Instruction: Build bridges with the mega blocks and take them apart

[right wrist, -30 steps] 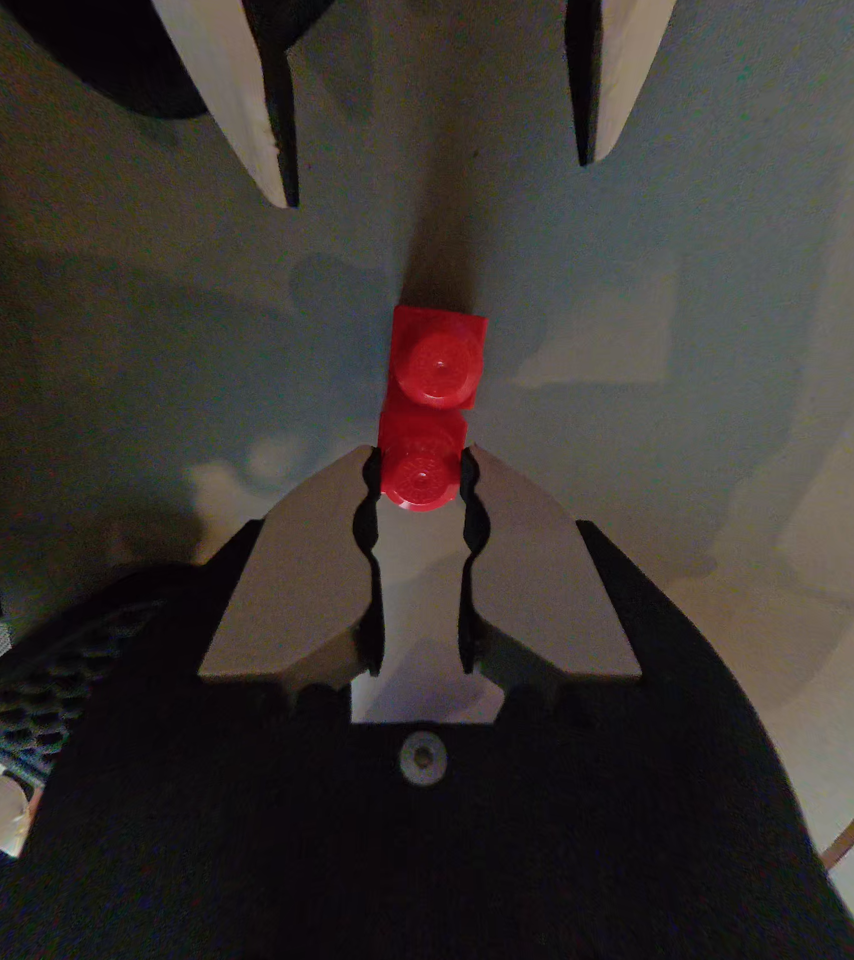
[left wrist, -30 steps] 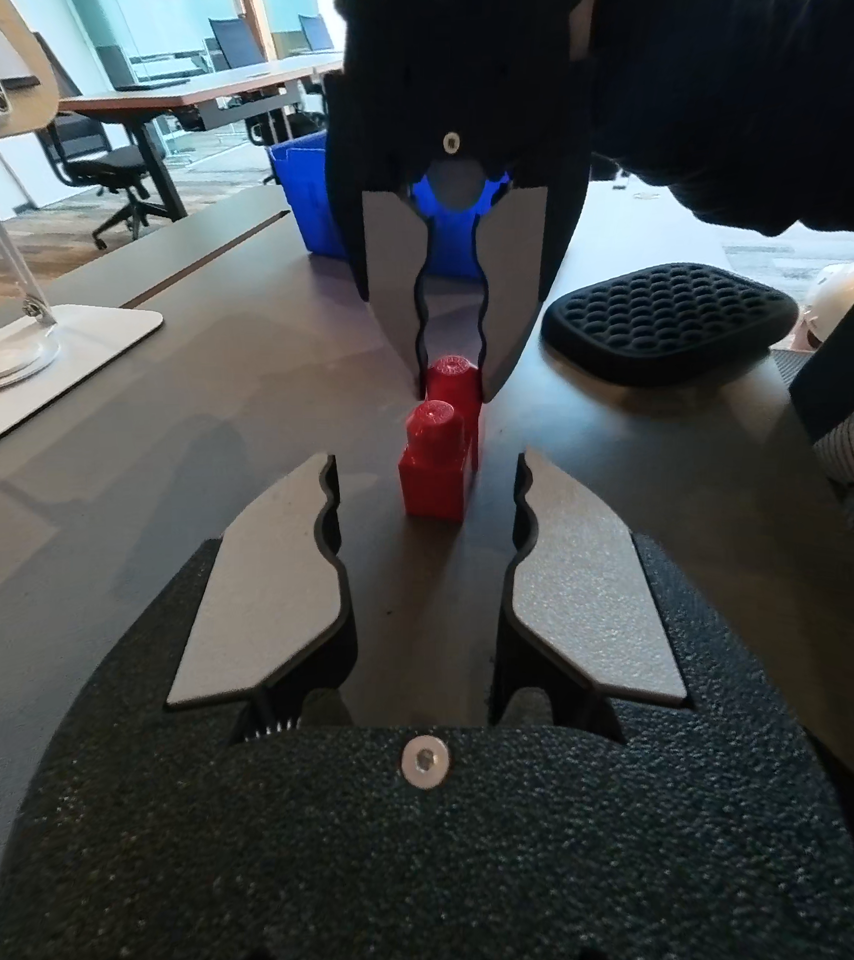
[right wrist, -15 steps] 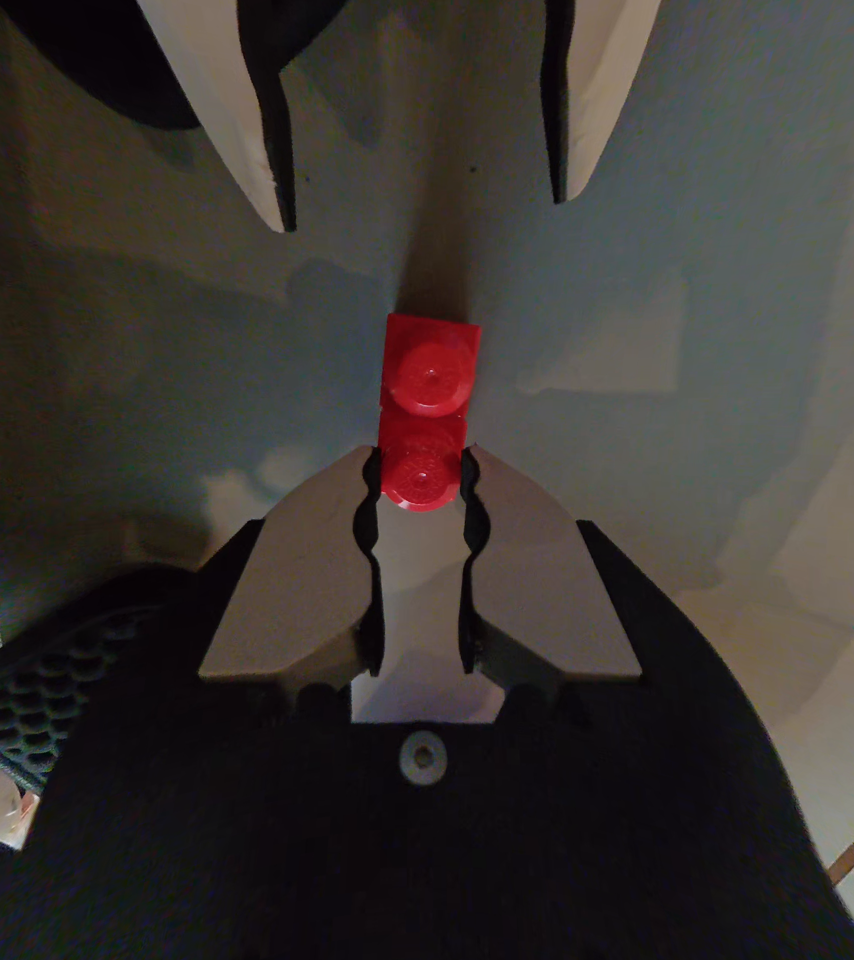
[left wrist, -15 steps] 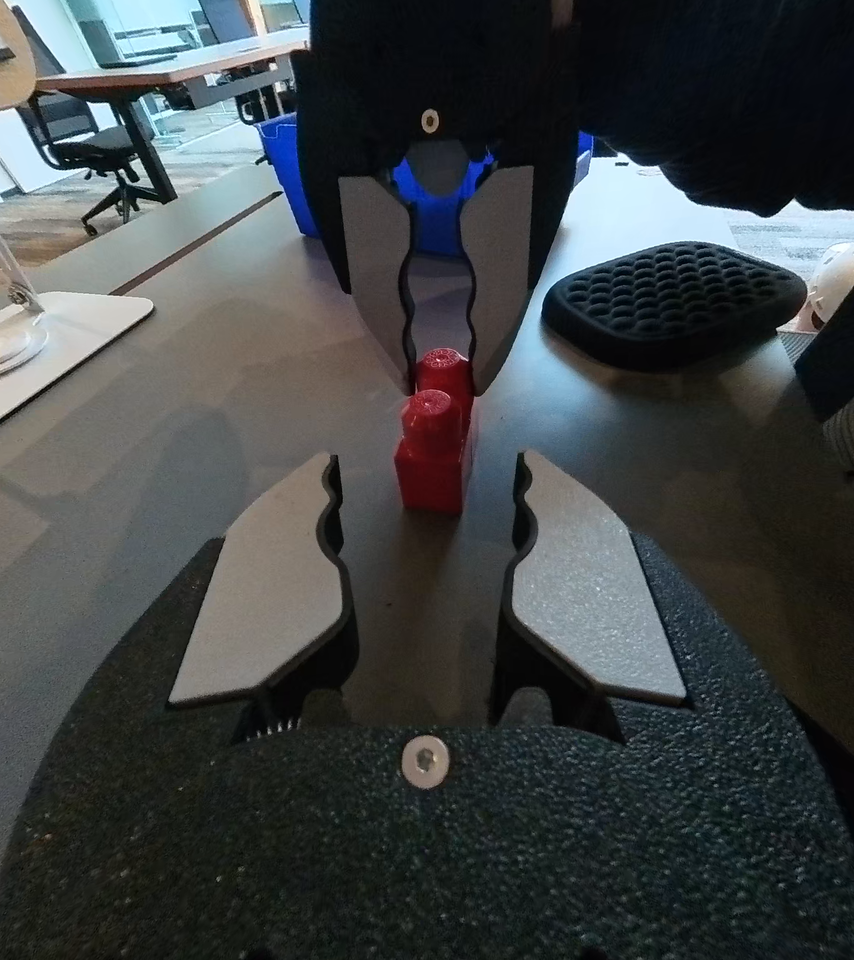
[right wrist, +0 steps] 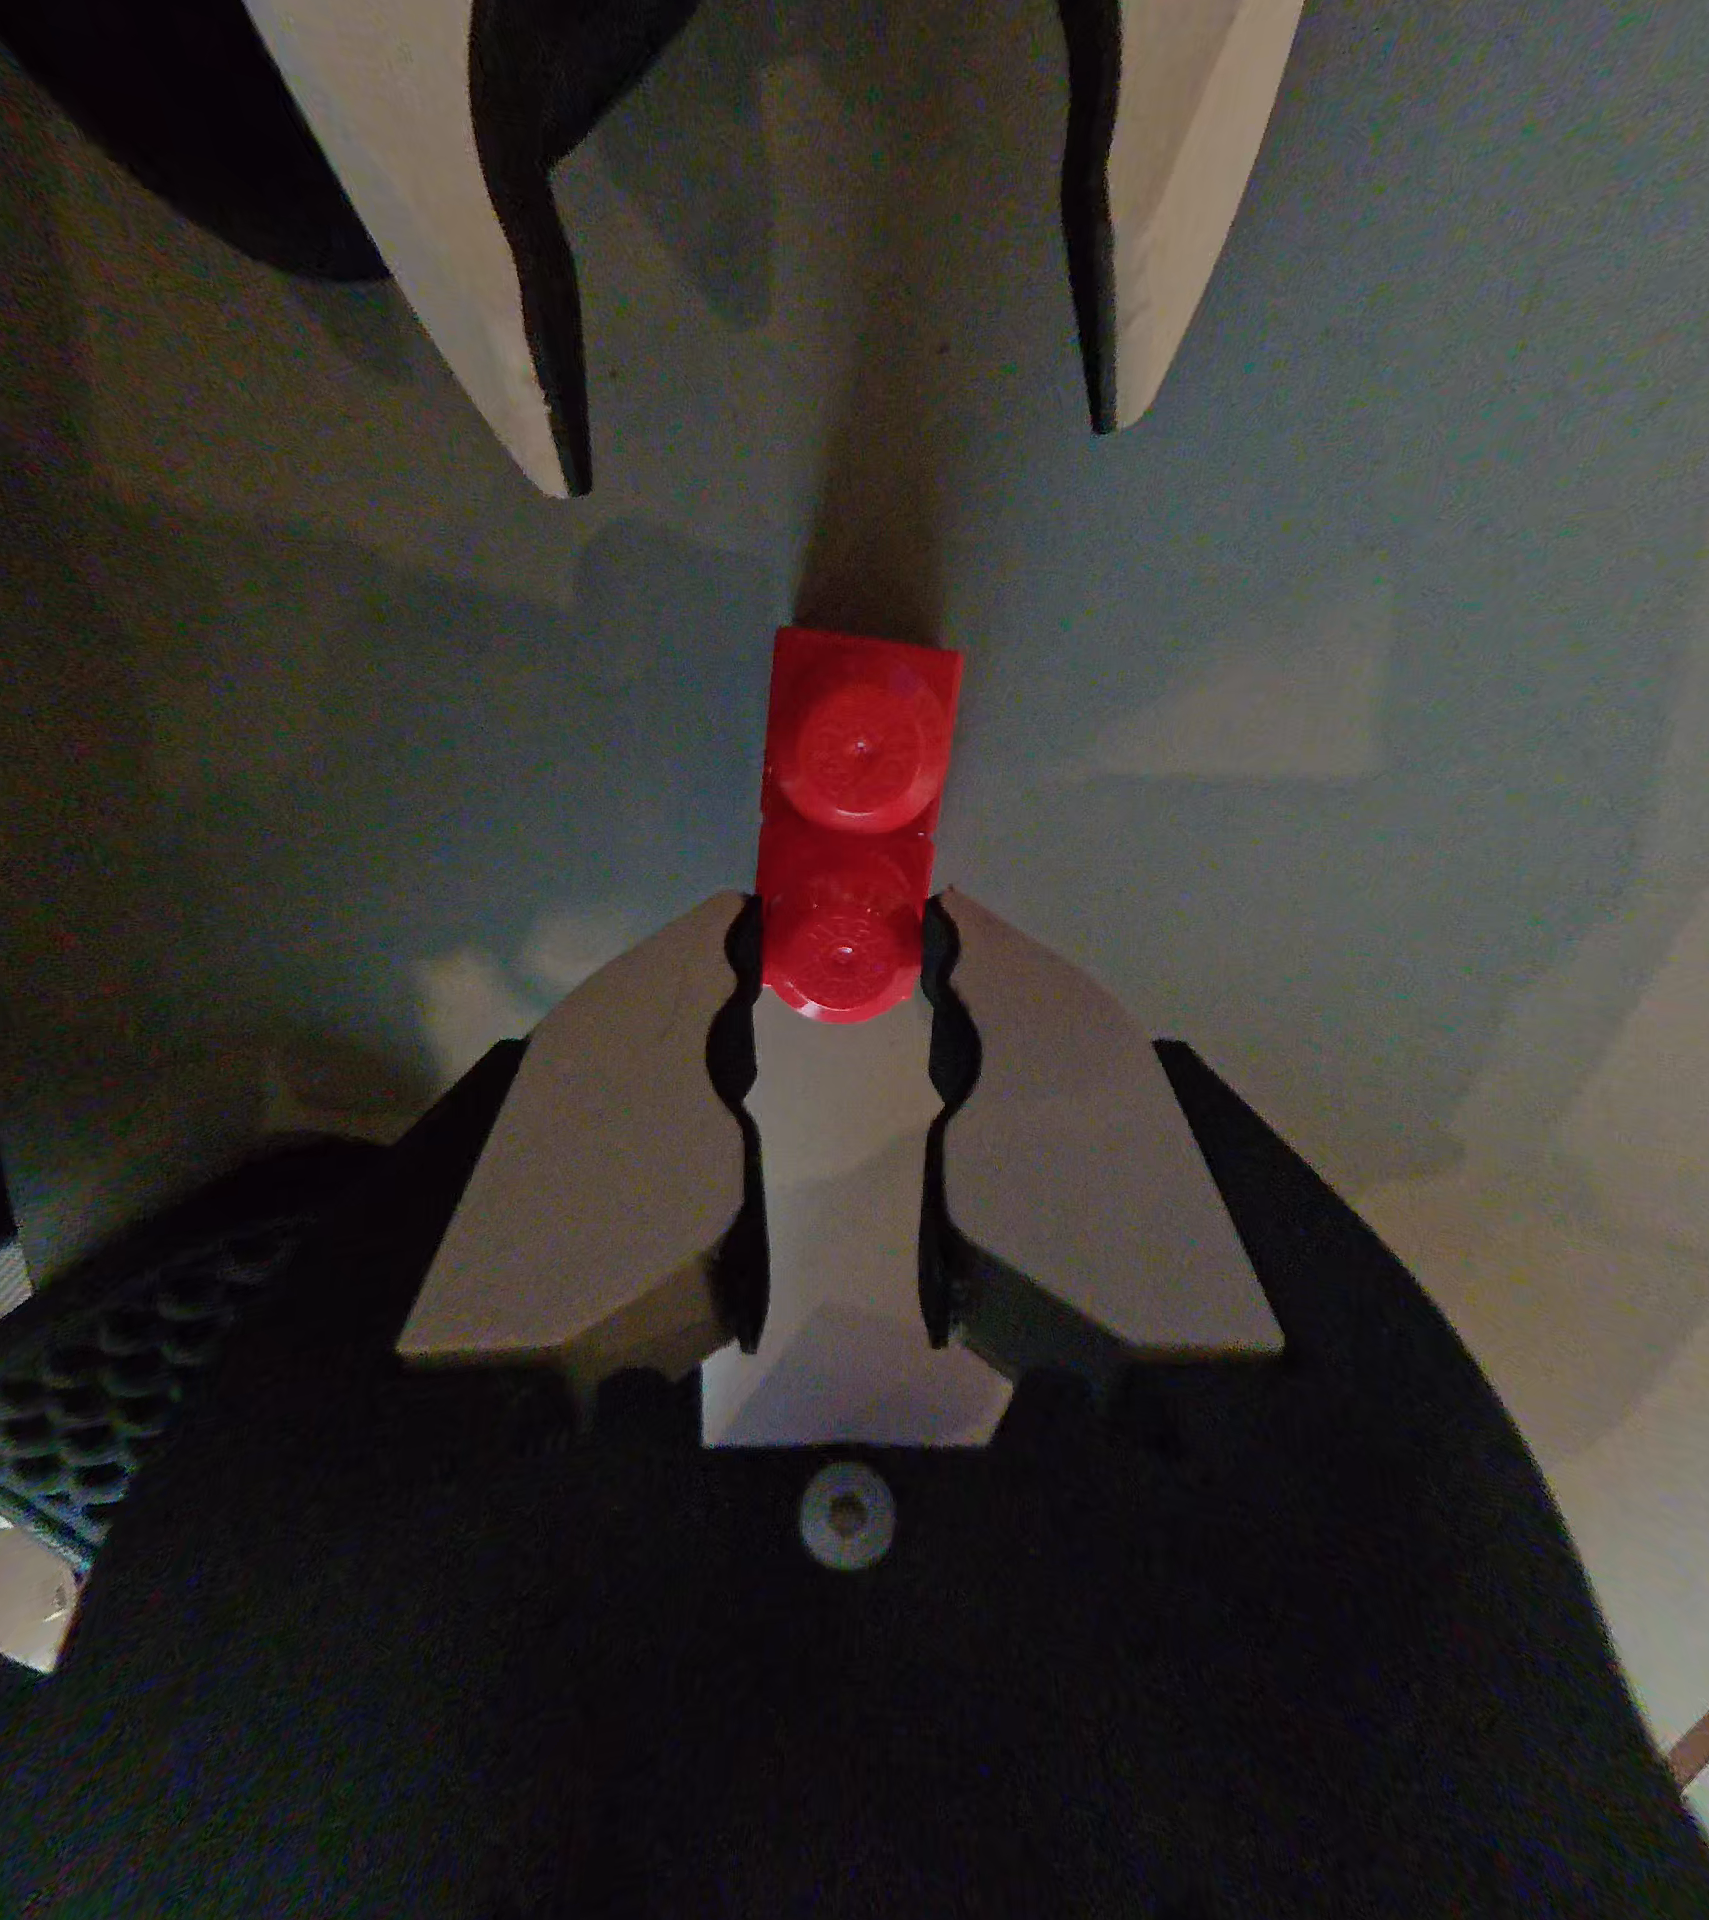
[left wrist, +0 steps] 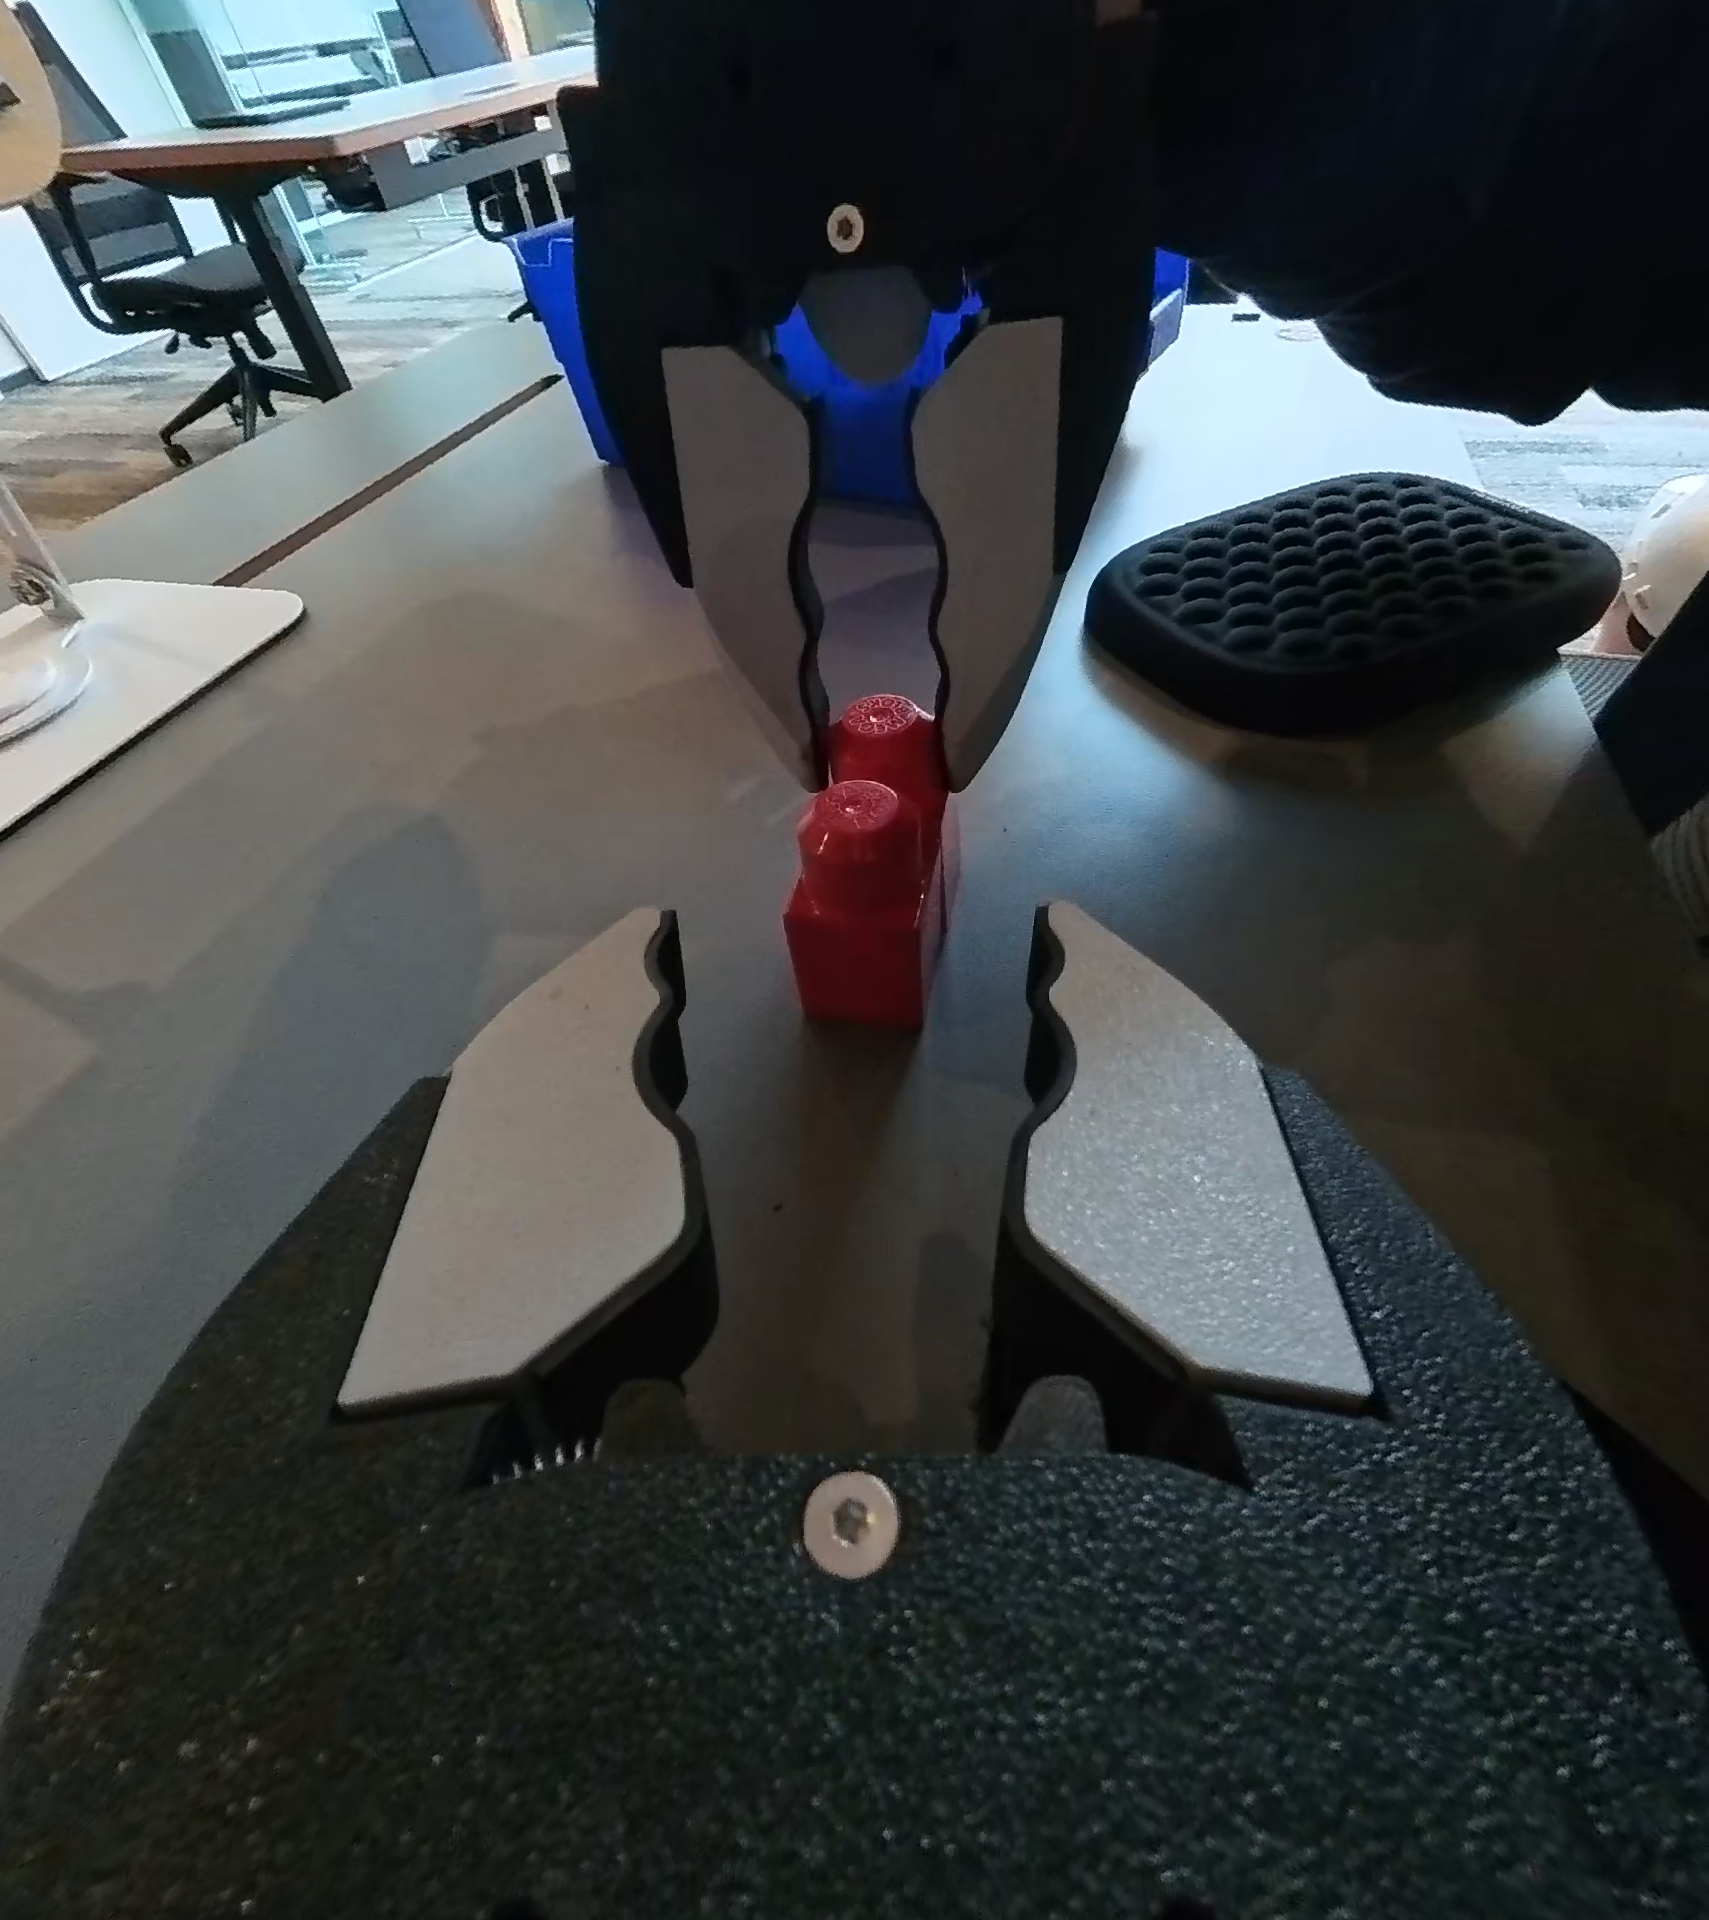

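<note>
The right gripper [right wrist: 842,940] pinches one stud of the red block [left wrist: 869,904] on the table [left wrist: 414,831] — likely steadying it. The left gripper [left wrist: 850,977] waits just short of it, fingers spread wide — room to close in.

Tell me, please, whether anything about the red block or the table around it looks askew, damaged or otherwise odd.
Nothing stands out. The red block stands upright and flat on the grey table, undamaged as far as shows. The right gripper is closed on its far stud, and the left gripper waits open in front of it. Nothing is spilled.
</note>
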